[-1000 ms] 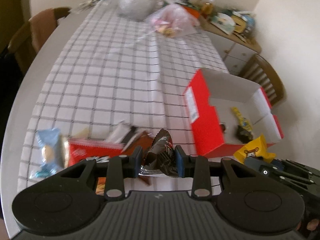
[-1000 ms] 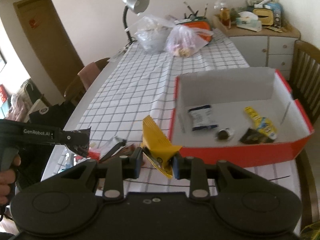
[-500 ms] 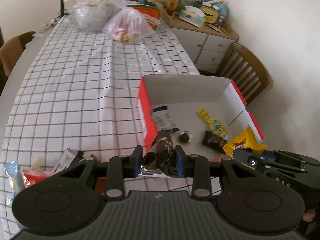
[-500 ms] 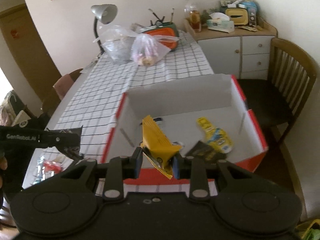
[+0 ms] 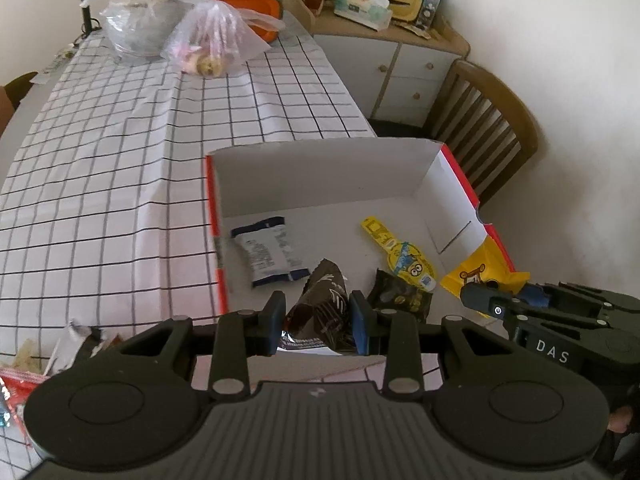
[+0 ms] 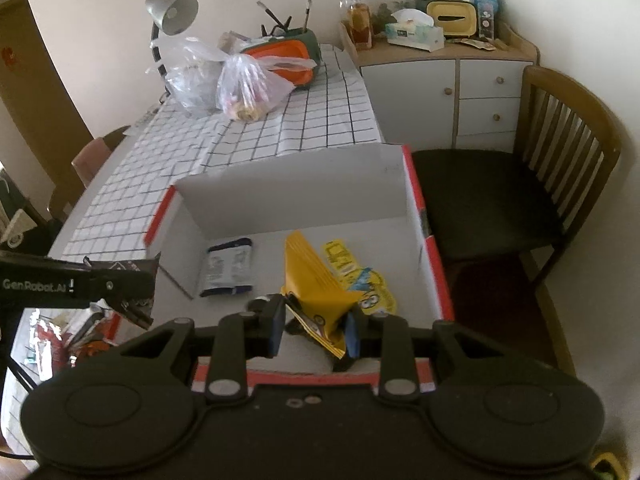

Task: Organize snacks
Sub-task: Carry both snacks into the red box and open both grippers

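Note:
My left gripper (image 5: 318, 326) is shut on a dark brown snack packet (image 5: 324, 300) and holds it over the near edge of the red and white box (image 5: 320, 172). My right gripper (image 6: 314, 332) is shut on a yellow snack packet (image 6: 316, 288) and holds it inside the same box (image 6: 296, 196), near its front wall. In the box lie a white and blue packet (image 5: 266, 250), a yellow cartoon packet (image 5: 402, 250) and a dark packet (image 5: 400, 294). The right gripper also shows at the right of the left wrist view (image 5: 500, 292).
More loose snacks (image 5: 24, 372) lie on the checked tablecloth (image 5: 120, 168) left of the box. Plastic bags (image 6: 240, 84), a lamp (image 6: 172, 16) and an orange container (image 6: 288, 60) stand at the far end. A wooden chair (image 6: 560, 160) stands right of the table.
Both grippers have moved right from the loose snack pile to the box, each carrying its packet. The yellow packet is now lower, inside the box.

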Motion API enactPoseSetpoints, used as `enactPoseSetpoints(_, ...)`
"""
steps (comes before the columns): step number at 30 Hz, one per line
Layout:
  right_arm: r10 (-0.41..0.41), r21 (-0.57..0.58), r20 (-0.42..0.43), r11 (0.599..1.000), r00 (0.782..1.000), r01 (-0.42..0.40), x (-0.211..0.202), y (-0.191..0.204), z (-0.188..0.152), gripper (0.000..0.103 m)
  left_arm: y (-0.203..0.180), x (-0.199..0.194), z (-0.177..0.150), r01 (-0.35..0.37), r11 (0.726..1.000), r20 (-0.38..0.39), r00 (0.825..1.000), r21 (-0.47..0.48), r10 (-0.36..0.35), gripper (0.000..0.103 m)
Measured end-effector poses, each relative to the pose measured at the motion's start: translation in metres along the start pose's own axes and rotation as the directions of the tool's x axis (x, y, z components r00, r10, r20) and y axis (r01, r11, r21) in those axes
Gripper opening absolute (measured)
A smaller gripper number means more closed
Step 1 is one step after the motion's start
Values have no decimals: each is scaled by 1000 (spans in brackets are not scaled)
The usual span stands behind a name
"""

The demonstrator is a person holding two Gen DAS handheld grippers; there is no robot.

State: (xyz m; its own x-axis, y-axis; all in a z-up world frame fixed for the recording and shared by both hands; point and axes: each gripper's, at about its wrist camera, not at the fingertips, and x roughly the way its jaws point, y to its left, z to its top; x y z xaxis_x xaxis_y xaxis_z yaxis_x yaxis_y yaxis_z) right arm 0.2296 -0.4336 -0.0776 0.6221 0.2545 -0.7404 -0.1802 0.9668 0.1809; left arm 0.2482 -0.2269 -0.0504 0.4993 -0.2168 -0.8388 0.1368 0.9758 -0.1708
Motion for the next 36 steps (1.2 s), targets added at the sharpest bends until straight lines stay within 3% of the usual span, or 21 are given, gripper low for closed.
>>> enactPoseSetpoints(20, -9, -83, -160, 997, 987, -4, 84, -5, 21, 29, -3, 98, 32, -75, 997, -140, 988, -31, 70, 33)
enactPoseSetpoints(28, -8, -102, -195, 995, 981, -12, 95, -4, 17, 29, -5, 123, 29, -104, 994, -196, 976, -23, 98, 34)
enactPoseSetpoints(36, -21, -107, -194, 994, 981, 0, 98, -4, 15, 34, -10, 127, 27, -95, 995, -202, 975, -16, 90, 34)
